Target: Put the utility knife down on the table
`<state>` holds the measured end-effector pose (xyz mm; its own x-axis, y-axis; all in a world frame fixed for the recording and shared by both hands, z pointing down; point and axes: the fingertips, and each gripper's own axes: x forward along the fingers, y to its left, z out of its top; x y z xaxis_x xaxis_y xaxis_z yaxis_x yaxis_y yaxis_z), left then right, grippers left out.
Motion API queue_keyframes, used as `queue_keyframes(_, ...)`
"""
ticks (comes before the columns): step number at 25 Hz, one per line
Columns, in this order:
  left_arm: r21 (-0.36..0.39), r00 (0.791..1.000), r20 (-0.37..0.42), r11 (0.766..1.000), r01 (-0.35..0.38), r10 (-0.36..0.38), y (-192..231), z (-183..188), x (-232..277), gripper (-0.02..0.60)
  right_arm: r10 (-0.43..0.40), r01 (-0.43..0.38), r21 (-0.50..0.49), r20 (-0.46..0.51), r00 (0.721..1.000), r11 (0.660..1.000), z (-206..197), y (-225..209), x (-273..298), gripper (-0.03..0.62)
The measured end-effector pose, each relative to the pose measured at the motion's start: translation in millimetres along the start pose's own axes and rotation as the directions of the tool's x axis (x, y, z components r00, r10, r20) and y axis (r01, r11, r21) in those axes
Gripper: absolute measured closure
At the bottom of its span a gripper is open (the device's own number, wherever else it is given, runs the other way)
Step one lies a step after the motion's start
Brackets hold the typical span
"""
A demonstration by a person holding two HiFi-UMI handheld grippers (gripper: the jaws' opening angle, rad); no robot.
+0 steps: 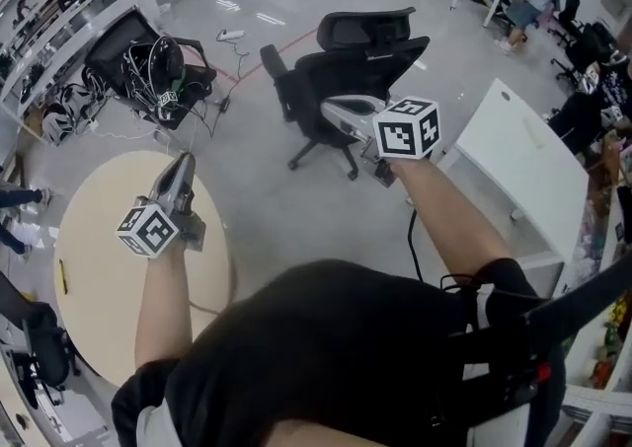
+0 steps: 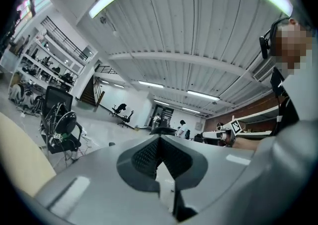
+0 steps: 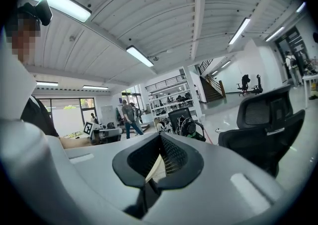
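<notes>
Both our tongs are pinched shut with nothing between them. The left gripper (image 1: 184,163) hangs over the far part of the round table (image 1: 99,317), and the right gripper (image 1: 330,108) is well off the table's right side, by a black chair (image 1: 346,70). The utility knife (image 1: 61,277) is, we think, the slim yellow bar lying near the table's left edge, though it is too small to be sure. If so, we judge the putting-down done, and the next move only calls for keeping clear of the table.
</notes>
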<state>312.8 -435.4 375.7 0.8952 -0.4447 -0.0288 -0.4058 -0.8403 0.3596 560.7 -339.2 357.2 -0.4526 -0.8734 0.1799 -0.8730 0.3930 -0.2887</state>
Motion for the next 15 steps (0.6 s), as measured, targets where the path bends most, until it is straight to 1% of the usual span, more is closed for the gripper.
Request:
queue_keyframes(4, -0.002, 0.996, -0.013, 0.996, 0.093, -0.093, -45, -4, 20, 0.581, -0.026, 0.026, 0.001, 0.012, 1.0, 1.0, -3, 6, -28, 0.58)
queue_keyframes(6, -0.018, 0.99, -0.021, 0.99, 0.142, -0.143, -64, -9, 30, 0.581, -0.047, 0.046, 0.006, 0.027, 0.999, 0.999, -3, 8, -41, 0.58)
queue_keyframes(11, -0.071, 0.965, -0.049, 0.965, 0.254, -0.257, -103, -27, 46, 0.581, -0.097, 0.095, 0.028, 0.056, 0.994, 0.995, -13, 14, -65, 0.58)
queue_keyframes(13, -0.067, 0.956, -0.063, 0.957, 0.284, -0.288, -114, -32, 48, 0.581, -0.11, 0.107, 0.039, 0.061, 0.992, 0.993, -21, 15, -69, 0.58)
queue_keyframes(15, -0.047, 0.945, -0.072, 0.947, 0.318, -0.32, -124, -36, 49, 0.581, -0.118, 0.115, 0.048, 0.056, 0.991, 0.992, -30, 17, -72, 0.582)
